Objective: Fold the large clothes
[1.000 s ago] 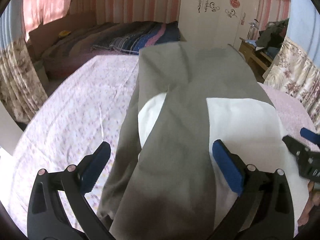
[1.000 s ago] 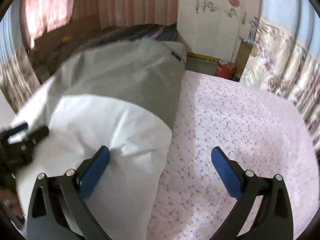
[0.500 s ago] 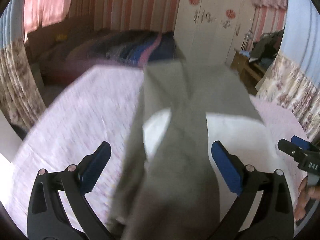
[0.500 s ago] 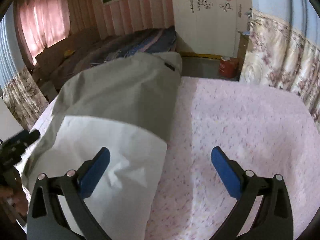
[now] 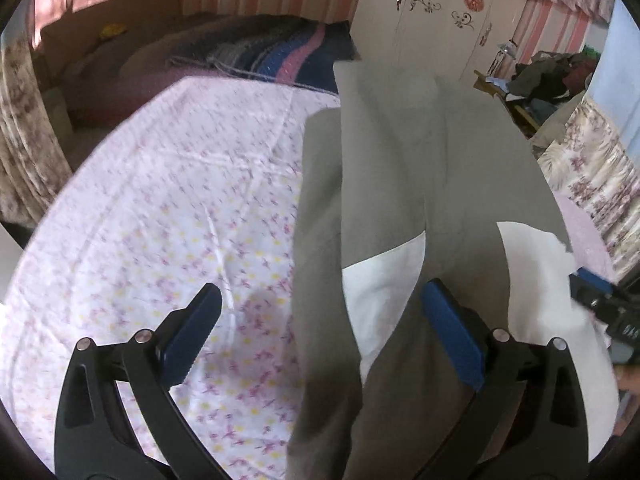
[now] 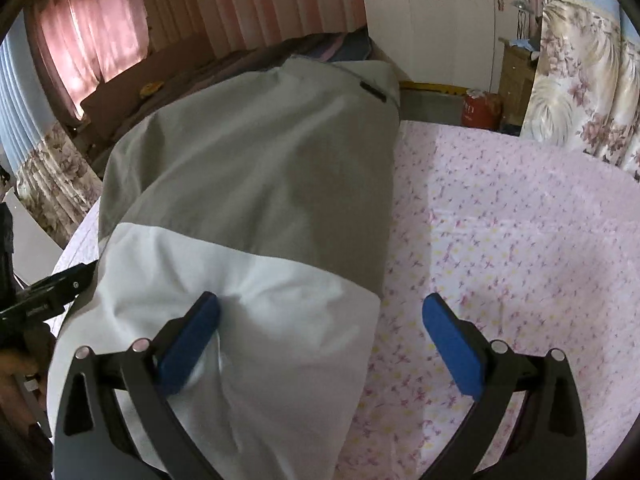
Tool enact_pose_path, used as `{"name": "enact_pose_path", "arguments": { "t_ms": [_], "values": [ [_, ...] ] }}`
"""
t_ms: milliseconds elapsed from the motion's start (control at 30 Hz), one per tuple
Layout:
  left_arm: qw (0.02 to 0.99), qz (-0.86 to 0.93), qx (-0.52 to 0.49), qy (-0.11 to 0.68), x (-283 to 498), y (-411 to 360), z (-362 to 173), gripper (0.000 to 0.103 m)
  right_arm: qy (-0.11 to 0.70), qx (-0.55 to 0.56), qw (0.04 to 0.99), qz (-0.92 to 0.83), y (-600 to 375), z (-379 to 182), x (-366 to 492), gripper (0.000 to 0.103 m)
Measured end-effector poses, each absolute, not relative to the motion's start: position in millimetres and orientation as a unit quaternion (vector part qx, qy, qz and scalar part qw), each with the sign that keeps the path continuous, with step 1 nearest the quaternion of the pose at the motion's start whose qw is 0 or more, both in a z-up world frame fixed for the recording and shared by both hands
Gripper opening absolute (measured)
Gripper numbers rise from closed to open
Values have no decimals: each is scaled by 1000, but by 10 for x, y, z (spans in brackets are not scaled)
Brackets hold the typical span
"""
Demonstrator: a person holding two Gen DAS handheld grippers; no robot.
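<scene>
A grey and white garment [image 5: 432, 184] lies lengthwise on a bed covered by a pink floral sheet [image 5: 192, 208], its grey part stretching toward the far edge and its white part nearest the cameras. The left tool [image 5: 320, 336] is spread wide open above the garment's left side, one blue pad [image 5: 192, 336] over bare sheet, the other over cloth, gripping nothing. The right tool [image 6: 320, 336] is also wide open, holding nothing; its left pad [image 6: 188, 344] presses into the white cloth, its right pad over the sheet. A white wardrobe [image 6: 436, 12] and flowered curtains [image 6: 580, 76] stand beyond the bed.
</scene>
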State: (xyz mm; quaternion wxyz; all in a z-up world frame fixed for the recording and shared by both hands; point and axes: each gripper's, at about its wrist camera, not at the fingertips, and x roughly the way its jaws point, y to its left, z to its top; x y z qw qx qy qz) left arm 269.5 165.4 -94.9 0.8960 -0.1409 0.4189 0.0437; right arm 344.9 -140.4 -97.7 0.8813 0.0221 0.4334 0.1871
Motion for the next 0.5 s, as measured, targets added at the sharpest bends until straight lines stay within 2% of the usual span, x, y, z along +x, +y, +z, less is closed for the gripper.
{"name": "enact_pose_path", "arguments": {
  "t_ms": [67,100,133,233,267,300,333,367,400,500],
  "values": [
    [891,33,-150,427,2743,1660,-1018,100,444,29,875,193,-1404,-1016,3493,100],
    [889,28,-152,430,2750,1644,-1054,100,447,33,872,198,-1408,-1023,3517,93],
    [889,24,-152,432,2760,1630,-1082,100,447,35,869,208,-1400,-1020,3531,77],
    [891,16,-150,429,2781,1589,-1106,94,436,19,873,219,-1291,-989,3442,65],
    [892,11,-148,427,2792,1564,-1103,85,432,14,875,217,-1267,-980,3427,63],
    [893,3,-149,425,2794,1530,-1084,70,428,16,878,215,-1269,-980,3420,60],
    [894,-5,-151,422,2807,1477,-1057,64,425,21,880,212,-1281,-980,3414,54],
    [896,-14,-148,419,2810,1427,-1033,45,422,22,881,212,-1292,-971,3400,52],
    [897,-16,-143,417,2809,1402,-1013,35,418,25,883,212,-1312,-963,3388,48],
    [902,-5,-128,413,2820,1304,-969,24,409,43,886,214,-1381,-943,3374,41]
  ]
}}
